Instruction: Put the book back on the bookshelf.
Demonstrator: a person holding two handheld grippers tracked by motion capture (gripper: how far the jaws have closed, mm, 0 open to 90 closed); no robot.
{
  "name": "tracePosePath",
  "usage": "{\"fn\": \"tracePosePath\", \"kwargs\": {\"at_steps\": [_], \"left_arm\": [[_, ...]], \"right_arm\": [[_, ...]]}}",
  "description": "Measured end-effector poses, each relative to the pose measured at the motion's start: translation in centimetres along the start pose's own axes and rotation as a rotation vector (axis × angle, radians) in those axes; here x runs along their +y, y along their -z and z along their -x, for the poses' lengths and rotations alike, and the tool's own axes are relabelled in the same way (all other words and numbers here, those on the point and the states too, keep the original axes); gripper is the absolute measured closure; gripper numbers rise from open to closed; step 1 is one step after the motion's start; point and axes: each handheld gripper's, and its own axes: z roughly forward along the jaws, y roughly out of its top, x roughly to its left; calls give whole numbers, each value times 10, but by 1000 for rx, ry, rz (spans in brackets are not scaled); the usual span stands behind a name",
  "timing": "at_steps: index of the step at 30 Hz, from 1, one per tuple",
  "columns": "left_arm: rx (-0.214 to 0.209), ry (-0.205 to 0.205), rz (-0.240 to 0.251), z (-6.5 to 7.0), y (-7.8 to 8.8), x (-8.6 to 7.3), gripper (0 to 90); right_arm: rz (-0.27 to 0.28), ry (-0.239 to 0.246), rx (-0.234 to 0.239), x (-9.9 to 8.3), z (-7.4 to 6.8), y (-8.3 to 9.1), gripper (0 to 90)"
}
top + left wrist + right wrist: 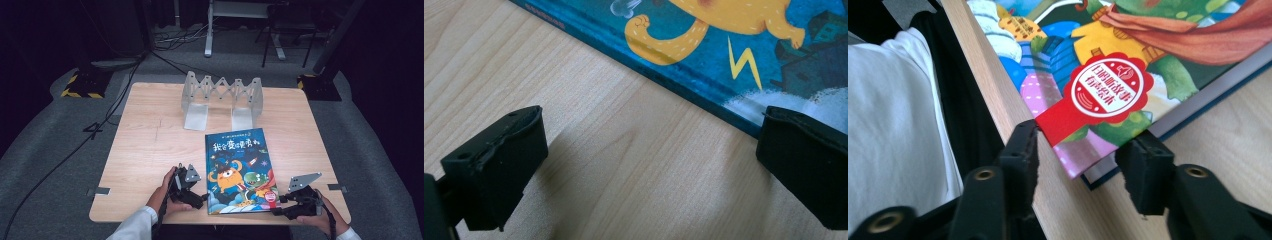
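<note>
While a picture book point(238, 170) lies flat on the worktop point(145, 150), both hand-held grippers flank it. Left hand-held gripper point(649, 150) gapes wide; right hand-held gripper point(1079, 167) stands spread around the book's corner, unpinched.

A pale wooden table point(145, 150) stands on grey carpet point(60, 150) in a dark room; black cables point(120, 95) trail over the floor; a white frame leg point(209, 35) and yellow-and-black striped stand bases point(82, 86) sit behind it.
</note>
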Motion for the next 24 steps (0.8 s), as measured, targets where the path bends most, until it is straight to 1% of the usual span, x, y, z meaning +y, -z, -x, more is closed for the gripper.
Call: {"fn": "tracePosePath", "kwargs": {"at_steps": [1,2,3,5,6,8,9,11,12,13,14,16,17,19,21,22,23,24], "left_arm": [[0,-1,0,0,0,0,4],[0,-1,0,0,0,0,4],[0,-1,0,0,0,0,4],[0,-2,1,0,0,0,4],[0,-1,0,0,0,0,4],[-1,-2,1,0,0,0,4],[-1,-3,0,0,0,0,4],[-1,-1,-3,0,0,0,4],[-2,-3,-3,0,0,0,4],[-2,-3,-3,0,0,0,4],[-2,-3,-3,0,0,0,4],[-2,-3,-3,0,0,0,4],[-2,-3,-3,-1,0,0,4],[-4,-7,0,-1,0,0,4],[-5,-8,-1,-1,0,0,4],[-6,-9,1,-1,0,0,4],[-6,-9,0,-1,0,0,4],[-7,-11,1,-1,0,0,4]], "right_arm": [[10,0,1,1,0,0,447],[31,-19,8,2,2,1,440],[65,-51,29,4,7,4,416],[75,-60,37,5,9,5,405],[96,-75,61,6,13,6,398],[112,-89,91,9,18,6,380],[119,-96,95,11,19,6,382],[122,-109,103,14,24,5,388],[114,-118,108,15,26,4,385],[114,-120,106,17,29,3,384],[119,-124,120,19,31,1,386],[126,-135,119,24,35,-2,390],[124,-140,127,26,37,-3,389],[137,-139,144,32,40,-7,389],[137,-146,145,37,43,-10,387],[139,-139,163,42,46,-13,396],[139,-139,163,42,46,-13,396],[138,-125,168,45,46,-15,397]]}}
